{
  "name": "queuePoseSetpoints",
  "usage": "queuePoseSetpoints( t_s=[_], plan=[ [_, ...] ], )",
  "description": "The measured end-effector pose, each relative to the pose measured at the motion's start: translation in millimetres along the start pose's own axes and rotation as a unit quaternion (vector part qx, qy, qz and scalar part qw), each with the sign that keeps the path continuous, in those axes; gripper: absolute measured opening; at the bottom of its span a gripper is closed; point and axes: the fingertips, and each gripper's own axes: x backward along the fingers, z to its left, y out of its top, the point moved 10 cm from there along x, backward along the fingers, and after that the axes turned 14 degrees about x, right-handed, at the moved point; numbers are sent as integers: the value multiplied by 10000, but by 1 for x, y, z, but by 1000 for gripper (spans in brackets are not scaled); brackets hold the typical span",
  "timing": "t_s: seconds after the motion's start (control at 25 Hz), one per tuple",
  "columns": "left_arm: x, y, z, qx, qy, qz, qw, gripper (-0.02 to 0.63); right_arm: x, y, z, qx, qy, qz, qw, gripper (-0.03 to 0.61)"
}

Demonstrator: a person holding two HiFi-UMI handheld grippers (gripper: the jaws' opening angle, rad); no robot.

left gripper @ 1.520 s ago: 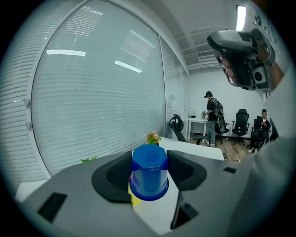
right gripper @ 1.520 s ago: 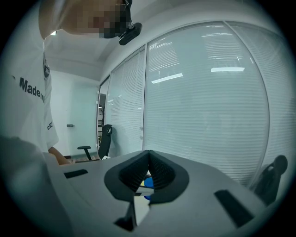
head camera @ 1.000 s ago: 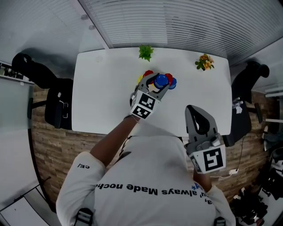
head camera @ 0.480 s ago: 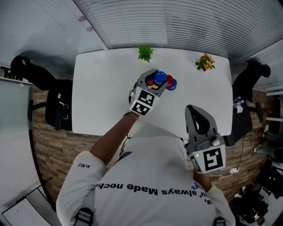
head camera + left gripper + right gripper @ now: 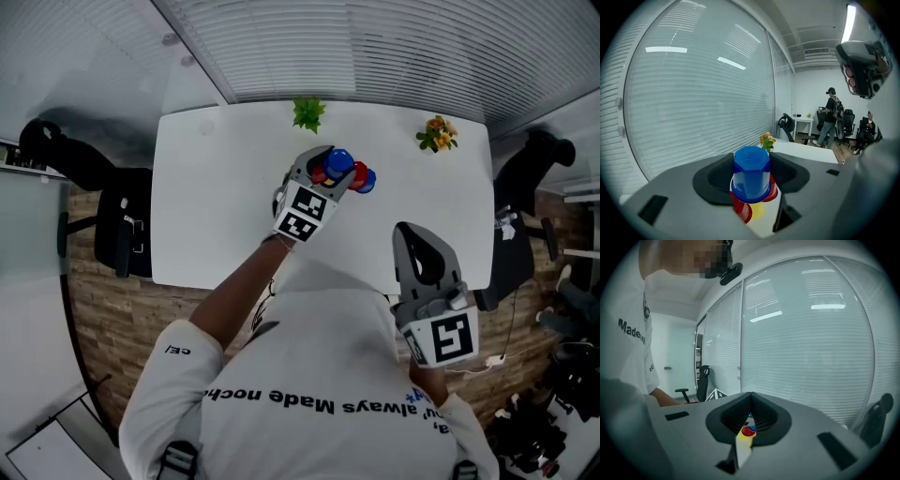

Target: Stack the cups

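Left gripper [image 5: 751, 161] is clamped on the blue cup [image 5: 751, 180], flipped over: axis upright, rim down, right above the red cups [image 5: 740, 211] on the counter [image 5: 216, 206]. Right gripper [image 5: 751, 420] is closed, empty. Shirt [image 5: 309, 366] reads "always Made".

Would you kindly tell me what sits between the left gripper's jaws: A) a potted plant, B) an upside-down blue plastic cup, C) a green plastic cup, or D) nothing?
B: the left gripper view shows the upside-down blue plastic cup gripped between the jaws of the left gripper.
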Motion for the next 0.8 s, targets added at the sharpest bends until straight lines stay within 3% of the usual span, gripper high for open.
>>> queuePoseSetpoints(
  t_s=[0.8],
  plan=[
    [-9,-4,9,68,-21,86,9999,259,-9,-3,-5,-38,26,72,10000,8]
  ],
)
